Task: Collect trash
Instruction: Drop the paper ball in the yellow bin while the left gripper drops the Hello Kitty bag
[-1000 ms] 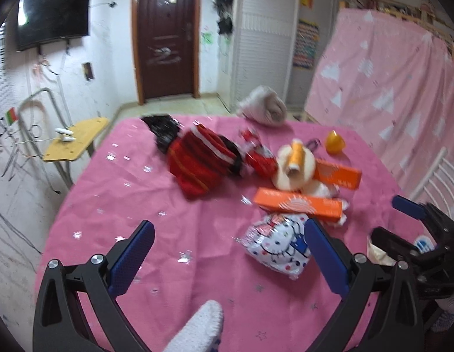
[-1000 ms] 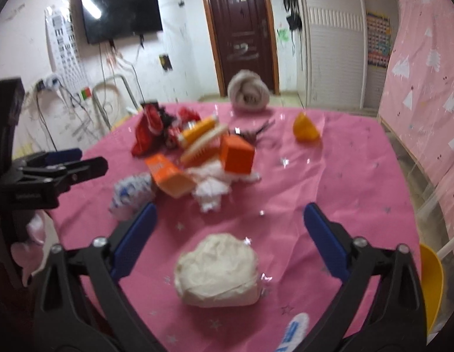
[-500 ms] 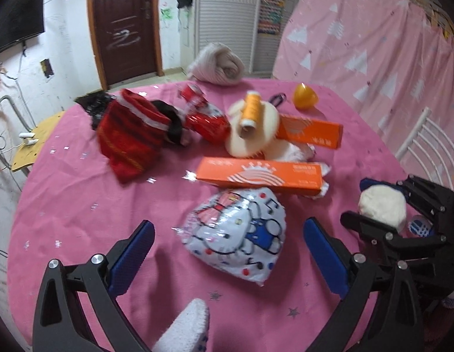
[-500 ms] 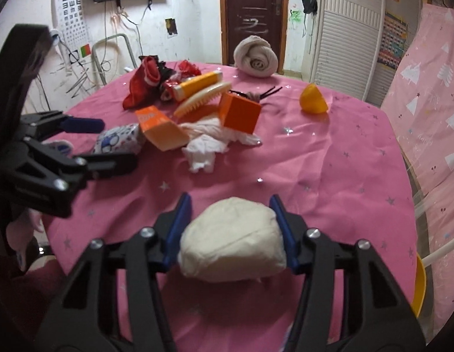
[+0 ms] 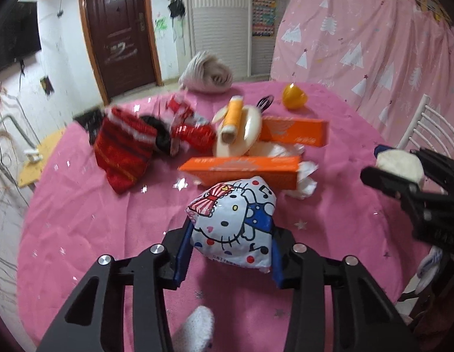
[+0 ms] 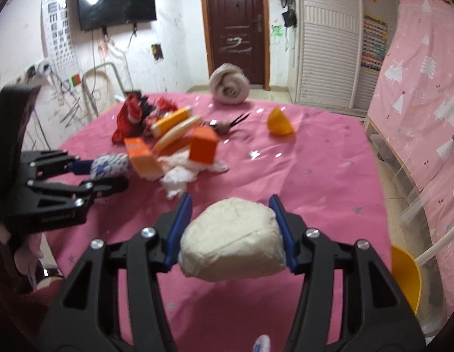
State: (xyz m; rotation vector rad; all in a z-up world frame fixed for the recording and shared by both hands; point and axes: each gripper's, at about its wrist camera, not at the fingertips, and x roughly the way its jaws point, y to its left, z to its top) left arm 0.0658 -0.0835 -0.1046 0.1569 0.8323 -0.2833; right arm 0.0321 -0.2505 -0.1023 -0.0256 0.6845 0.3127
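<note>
On the pink tablecloth (image 5: pixel 80 211) lies a white cartoon-printed snack bag (image 5: pixel 235 220). My left gripper (image 5: pixel 229 228) is closing its jaws on it, and the blue pads touch both of its sides. The right wrist view shows the same left gripper (image 6: pixel 100 176) at the left with the bag (image 6: pixel 112 167) between its fingers. My right gripper (image 6: pixel 230 202) is shut on a crumpled white paper wad (image 6: pixel 232 237), held a little above the cloth. In the left wrist view the wad (image 5: pixel 399 164) sits in the right gripper at the right edge.
Behind the bag lie two orange boxes (image 5: pixel 241 170), crumpled white tissue (image 5: pixel 306 182), an orange thread spool (image 5: pixel 231 117) on a cream disc, red cloth (image 5: pixel 124 149), a yellow-orange piece (image 5: pixel 294 96) and a rolled towel (image 5: pixel 206 73). A white chair (image 5: pixel 426 129) stands right of the table.
My left gripper moved forward over the cartoon bag and its jaws came in onto it. My right gripper closed on the white wad and lifted it slightly.
</note>
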